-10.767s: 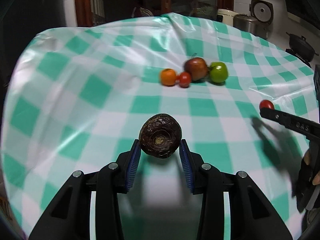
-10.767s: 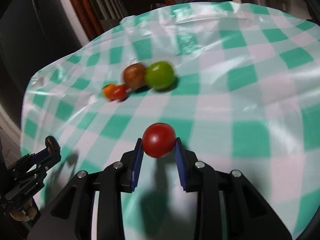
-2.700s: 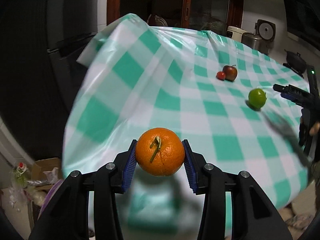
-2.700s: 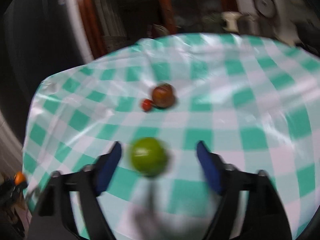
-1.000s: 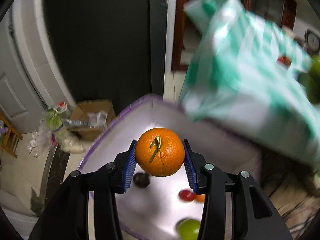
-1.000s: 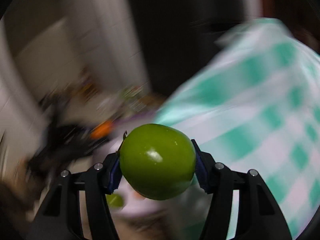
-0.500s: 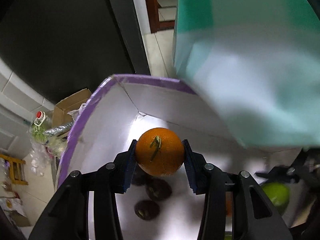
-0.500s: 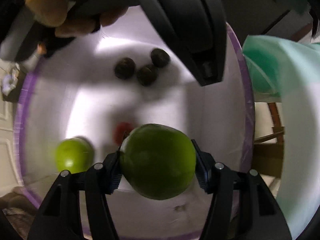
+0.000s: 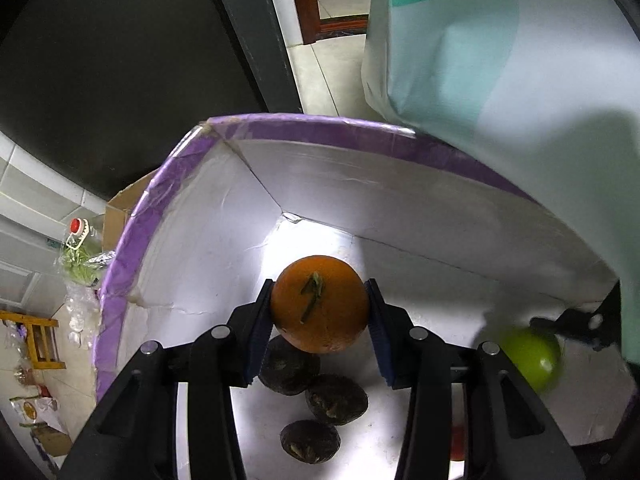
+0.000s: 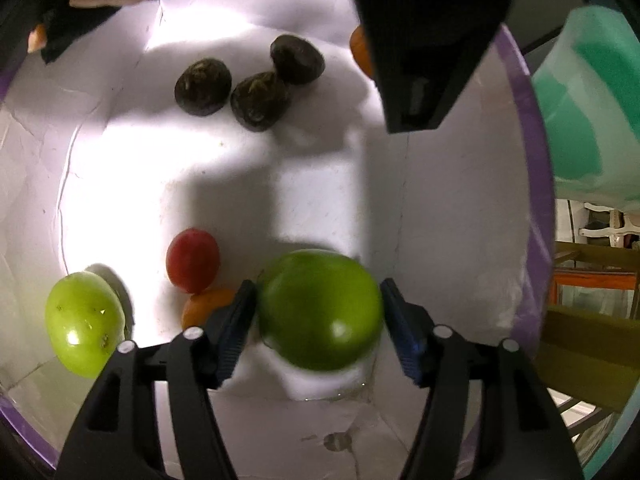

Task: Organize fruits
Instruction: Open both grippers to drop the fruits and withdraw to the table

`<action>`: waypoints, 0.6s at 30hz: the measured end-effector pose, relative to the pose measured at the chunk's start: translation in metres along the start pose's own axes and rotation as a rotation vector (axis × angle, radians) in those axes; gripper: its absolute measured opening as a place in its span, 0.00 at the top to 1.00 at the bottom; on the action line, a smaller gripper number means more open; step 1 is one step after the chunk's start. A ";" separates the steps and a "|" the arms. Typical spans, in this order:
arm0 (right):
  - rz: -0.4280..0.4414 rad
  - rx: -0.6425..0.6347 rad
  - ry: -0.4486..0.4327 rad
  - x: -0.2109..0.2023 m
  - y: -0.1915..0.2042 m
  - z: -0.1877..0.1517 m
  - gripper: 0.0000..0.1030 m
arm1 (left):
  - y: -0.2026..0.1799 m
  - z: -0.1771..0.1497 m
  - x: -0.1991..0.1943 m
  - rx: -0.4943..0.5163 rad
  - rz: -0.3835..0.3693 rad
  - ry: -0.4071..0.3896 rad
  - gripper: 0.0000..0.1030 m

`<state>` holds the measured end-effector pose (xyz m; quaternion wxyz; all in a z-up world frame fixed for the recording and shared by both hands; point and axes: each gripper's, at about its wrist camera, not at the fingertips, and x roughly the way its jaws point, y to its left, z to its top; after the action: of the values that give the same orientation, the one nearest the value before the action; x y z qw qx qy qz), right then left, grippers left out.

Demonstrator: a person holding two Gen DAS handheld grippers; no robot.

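Observation:
My left gripper [image 9: 320, 320] is shut on an orange [image 9: 319, 303] and holds it inside a white box with a purple rim [image 9: 304, 128]. My right gripper [image 10: 318, 312] is shut on a green apple [image 10: 320, 310], held low over the box floor [image 10: 280, 184]. That apple also shows at the right of the left wrist view [image 9: 534, 354]. In the box lie three dark brown fruits [image 10: 256, 96], a red tomato [image 10: 193, 260], a small orange [image 10: 206, 308] and another green apple [image 10: 84, 322].
The green-checked tablecloth [image 9: 500, 40] hangs over the box's right side. A dark appliance [image 9: 120, 60] stands behind the box. Bottles, bags and a cardboard box [image 9: 80, 248] clutter the floor to the left. The left gripper's body [image 10: 424, 40] looms over the box.
Both grippers have dropped deeper into the box with their fruit. The orange sits lower over the dark fruits, and the green apple is nearer the box floor.

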<state>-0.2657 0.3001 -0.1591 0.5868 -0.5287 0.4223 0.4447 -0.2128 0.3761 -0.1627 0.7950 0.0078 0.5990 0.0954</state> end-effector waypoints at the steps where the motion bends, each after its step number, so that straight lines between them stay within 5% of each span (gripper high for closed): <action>1: -0.008 -0.002 -0.015 -0.006 0.001 -0.001 0.26 | -0.001 -0.001 -0.002 0.002 0.010 -0.004 0.58; 5: -0.019 -0.024 -0.092 -0.036 0.010 -0.022 0.26 | -0.006 -0.007 -0.013 0.008 0.040 -0.018 0.54; 11: 0.050 -0.064 -0.307 -0.114 0.021 -0.052 0.26 | -0.014 -0.021 -0.060 0.001 0.093 -0.077 0.30; 15: 0.185 -0.005 -0.499 -0.180 0.003 -0.075 0.26 | -0.013 -0.035 -0.099 -0.056 0.151 -0.117 0.23; 18: 0.250 0.127 -0.707 -0.243 -0.041 -0.114 0.19 | -0.010 -0.041 -0.151 -0.164 0.206 -0.230 0.18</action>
<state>-0.2891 0.1659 0.0756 0.6693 -0.2494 0.2816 0.6407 -0.2910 0.3380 -0.0316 0.8423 0.0152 0.4902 0.2236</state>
